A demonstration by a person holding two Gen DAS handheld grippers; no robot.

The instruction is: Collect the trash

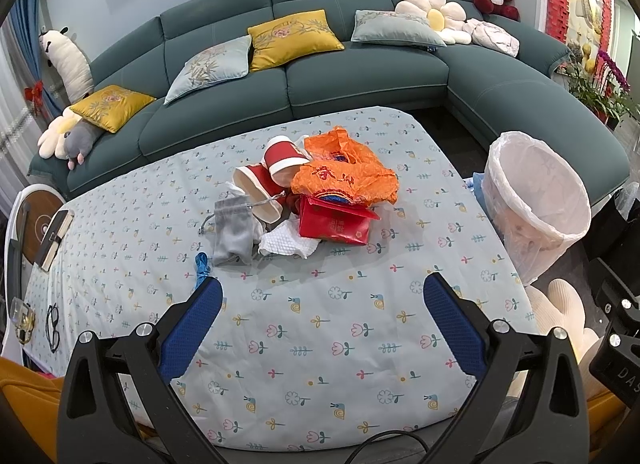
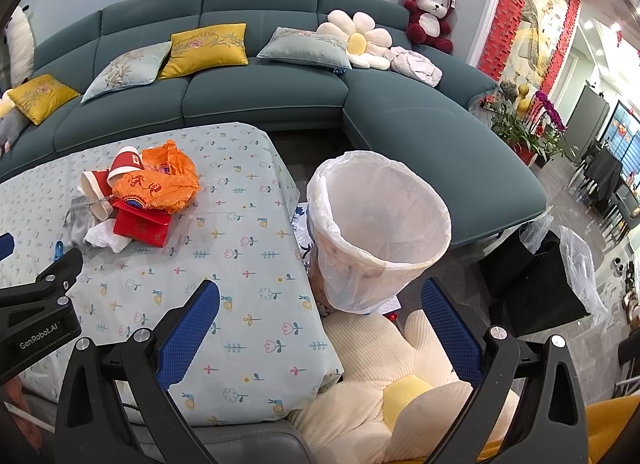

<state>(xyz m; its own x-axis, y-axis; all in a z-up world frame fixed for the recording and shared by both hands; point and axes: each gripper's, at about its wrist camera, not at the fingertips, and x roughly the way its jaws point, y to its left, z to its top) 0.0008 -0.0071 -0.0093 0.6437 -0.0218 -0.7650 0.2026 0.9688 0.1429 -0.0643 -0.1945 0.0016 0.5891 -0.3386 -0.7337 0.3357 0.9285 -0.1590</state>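
A trash pile lies mid-table: an orange plastic bag (image 1: 346,176), two red paper cups (image 1: 282,158), a red packet (image 1: 336,222), a white tissue (image 1: 290,244), a grey drawstring pouch (image 1: 234,234) and a blue scrap (image 1: 201,266). The pile also shows in the right wrist view, with the orange bag (image 2: 160,184). A bin lined with a white bag (image 1: 538,200) stands off the table's right side (image 2: 380,224). My left gripper (image 1: 322,296) is open and empty, short of the pile. My right gripper (image 2: 320,300) is open and empty, near the bin.
The table has a flowered cloth (image 1: 320,324). A notebook (image 1: 56,234) and glasses (image 1: 52,326) lie at its left edge. A teal sofa (image 1: 320,64) with cushions runs behind. A cream flower cushion (image 2: 380,384) lies below the bin. A black bag (image 2: 540,276) stands on the right.
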